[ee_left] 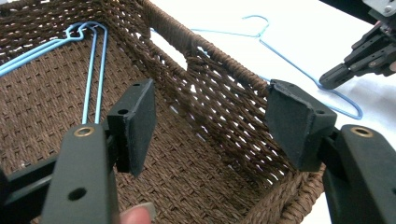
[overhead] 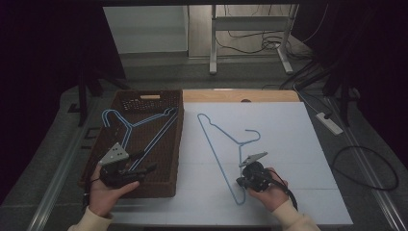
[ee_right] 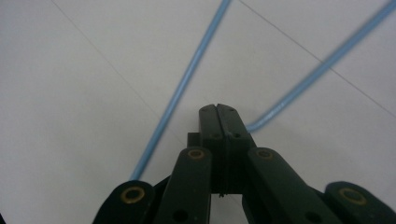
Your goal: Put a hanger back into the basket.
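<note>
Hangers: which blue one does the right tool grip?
The lone hanger lying on the white board; the right tool is shut on its wire. The others lie inside the wicker basket.

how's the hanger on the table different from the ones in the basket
The hanger on the table lies alone on the white sheet, while the hangers in the basket lie stacked together on the brown weave. The table hanger has the right tongs shut on its wire near a lower corner; the basket hangers are untouched, with the left tongs open above the basket. All are thin light blue wire hangers.
</note>
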`<state>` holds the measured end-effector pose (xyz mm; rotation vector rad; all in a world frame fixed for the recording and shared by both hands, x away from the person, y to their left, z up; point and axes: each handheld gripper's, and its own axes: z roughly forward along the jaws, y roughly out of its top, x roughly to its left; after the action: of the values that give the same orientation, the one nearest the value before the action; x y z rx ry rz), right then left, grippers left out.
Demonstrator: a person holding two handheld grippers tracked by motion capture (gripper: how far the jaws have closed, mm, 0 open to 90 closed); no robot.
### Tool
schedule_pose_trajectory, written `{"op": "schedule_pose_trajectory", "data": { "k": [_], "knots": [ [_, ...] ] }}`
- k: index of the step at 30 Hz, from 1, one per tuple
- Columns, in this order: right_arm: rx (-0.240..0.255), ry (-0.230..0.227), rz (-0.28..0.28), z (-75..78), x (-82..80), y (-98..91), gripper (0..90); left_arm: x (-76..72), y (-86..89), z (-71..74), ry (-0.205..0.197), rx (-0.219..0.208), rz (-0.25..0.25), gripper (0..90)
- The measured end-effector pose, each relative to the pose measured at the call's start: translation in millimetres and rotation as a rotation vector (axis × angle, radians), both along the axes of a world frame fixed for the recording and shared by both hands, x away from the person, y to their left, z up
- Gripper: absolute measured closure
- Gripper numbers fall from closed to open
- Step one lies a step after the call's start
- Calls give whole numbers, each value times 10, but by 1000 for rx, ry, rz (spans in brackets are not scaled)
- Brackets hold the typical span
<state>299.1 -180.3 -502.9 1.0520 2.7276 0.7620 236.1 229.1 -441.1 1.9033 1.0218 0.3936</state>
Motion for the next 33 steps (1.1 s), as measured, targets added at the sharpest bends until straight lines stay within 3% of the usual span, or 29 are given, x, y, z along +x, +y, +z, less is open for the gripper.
{"op": "schedule_pose_trajectory", "data": {
  "k": [4, 5, 9, 18, 19, 21, 24, 26, 29, 33],
  "knots": [
    [4, 7, -6, 2, -39, -32, 900, -5, -7, 7, -1, 3, -4, 349],
    [17, 29, 5, -9, -52, -27, 900, -7, -6, 12, -3, 3, -2, 349],
    [-4, 33, 20, -40, -74, 16, 900, -8, 3, 17, -5, 2, 1, 349],
    [-24, 17, -30, 0, -121, -95, 900, -11, 17, 15, -7, 0, 4, 349],
    [-36, 5, -38, 19, -127, -117, 900, -10, 16, 14, -6, 1, 4, 349],
    [-135, -31, -67, 18, -133, -164, 900, -8, 15, 11, -6, 1, 2, 349],
    [-54, -23, -109, 19, -123, -306, 900, 0, 17, 6, -3, 3, 3, 349],
    [-1, -22, -106, 73, -122, -317, 900, 3, 16, 4, -3, 5, 5, 349],
    [22, 3, -67, 70, -145, -250, 900, 0, 10, 7, -4, 4, 7, 349],
    [-2, 21, -29, 22, -190, -144, 900, -2, 10, 11, -6, 3, 6, 349]
  ]
}}
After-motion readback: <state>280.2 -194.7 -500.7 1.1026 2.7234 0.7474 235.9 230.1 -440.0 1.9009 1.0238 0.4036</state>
